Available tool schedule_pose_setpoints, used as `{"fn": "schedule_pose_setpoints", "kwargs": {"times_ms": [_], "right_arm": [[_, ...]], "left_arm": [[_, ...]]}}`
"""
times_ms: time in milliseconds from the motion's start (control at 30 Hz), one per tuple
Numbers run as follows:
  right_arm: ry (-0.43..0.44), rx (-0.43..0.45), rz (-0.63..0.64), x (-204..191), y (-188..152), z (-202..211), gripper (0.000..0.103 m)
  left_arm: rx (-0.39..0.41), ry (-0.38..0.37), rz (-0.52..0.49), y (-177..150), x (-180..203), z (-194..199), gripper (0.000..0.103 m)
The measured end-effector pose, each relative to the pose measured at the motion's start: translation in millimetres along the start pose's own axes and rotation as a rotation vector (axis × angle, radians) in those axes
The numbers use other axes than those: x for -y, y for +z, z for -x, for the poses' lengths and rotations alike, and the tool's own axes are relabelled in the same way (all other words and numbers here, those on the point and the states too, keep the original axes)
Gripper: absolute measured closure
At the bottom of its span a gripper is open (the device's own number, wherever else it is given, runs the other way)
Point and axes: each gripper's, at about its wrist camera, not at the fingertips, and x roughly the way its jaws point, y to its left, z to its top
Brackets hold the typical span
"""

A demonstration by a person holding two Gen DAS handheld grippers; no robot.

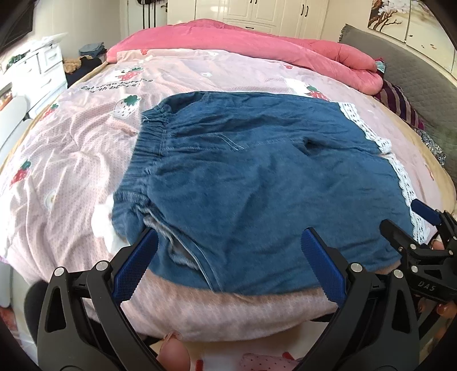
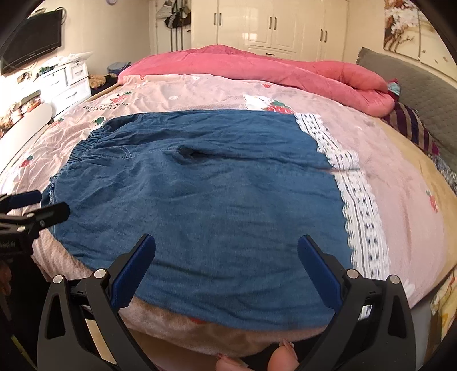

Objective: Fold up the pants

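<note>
Blue denim pants (image 1: 257, 177) with an elastic waistband on the left and a white lace hem (image 1: 400, 171) on the right lie flat on the pink strawberry-print bedsheet (image 1: 71, 148). My left gripper (image 1: 228, 242) is open, empty, just above the pants' near edge by the waistband. My right gripper (image 2: 225, 248) is open and empty over the near edge of the pants (image 2: 200, 185), left of the lace hem (image 2: 357, 199). The right gripper also shows in the left wrist view (image 1: 408, 217); the left gripper shows in the right wrist view (image 2: 45, 204).
A rolled pink quilt (image 1: 257, 45) lies across the far side of the bed. A grey headboard cushion (image 2: 422, 88) and striped cloth (image 2: 411, 125) are at the right. White drawers (image 2: 68, 80) and a TV (image 2: 31, 48) stand at the left; wardrobes (image 2: 271, 25) behind.
</note>
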Motion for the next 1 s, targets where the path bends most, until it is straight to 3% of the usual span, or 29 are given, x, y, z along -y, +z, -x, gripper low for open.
{"fn": "schedule_pose_setpoints", "kwargs": {"times_ms": [133,400,567,667,933,1000], "right_arm": [[0.050,-0.014,0.037,0,21,-12,0.004],[0.225,-0.080,0.132,-4,95,-64,0.004],[0.236,-0.106,0.235,-10,136,-105,0.004],[0.217,-0.117,0.285,-14,157,-127,0.004],[0.284,-0.166,0.371,-26,211,-187,0.004],[0.258,-0.174,0.441,-34,217,-203,0.004]], "left_arm": [[-0.010,-0.017,0.020,22,-18,-11,0.009],[-0.017,0.046,-0.021,77,-58,-39,0.009],[-0.044,0.118,-0.085,113,-78,-70,0.009],[-0.053,0.108,-0.077,132,-89,-89,0.009],[-0.091,0.026,-0.043,162,-101,-137,0.009],[-0.095,0.011,-0.049,165,-102,-144,0.016]]}}
